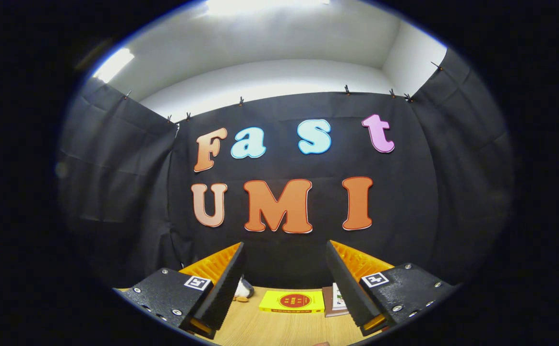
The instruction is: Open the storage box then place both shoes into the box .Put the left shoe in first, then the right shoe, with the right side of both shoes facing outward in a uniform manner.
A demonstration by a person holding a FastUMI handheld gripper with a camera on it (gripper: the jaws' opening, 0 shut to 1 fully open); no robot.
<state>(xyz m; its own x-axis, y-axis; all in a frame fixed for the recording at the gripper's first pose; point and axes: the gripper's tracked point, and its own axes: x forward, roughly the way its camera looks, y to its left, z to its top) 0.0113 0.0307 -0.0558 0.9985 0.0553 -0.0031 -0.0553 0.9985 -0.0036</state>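
Wooden table (279, 331) w/ tool (284, 283) open, empty.

A pale, shoe-like shape (244, 289) — mostly hidden — lies on the table (279, 327) beyond the gripper's (285, 244) spread fingers.

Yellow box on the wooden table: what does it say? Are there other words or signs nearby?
Flat yellow box: a red round sign, its marks too small to read.
Brown-edged booklet beside it: print too blurred to read.
Gripper: square black-and-white marker by each finger, no words; jaws open, holding nothing.
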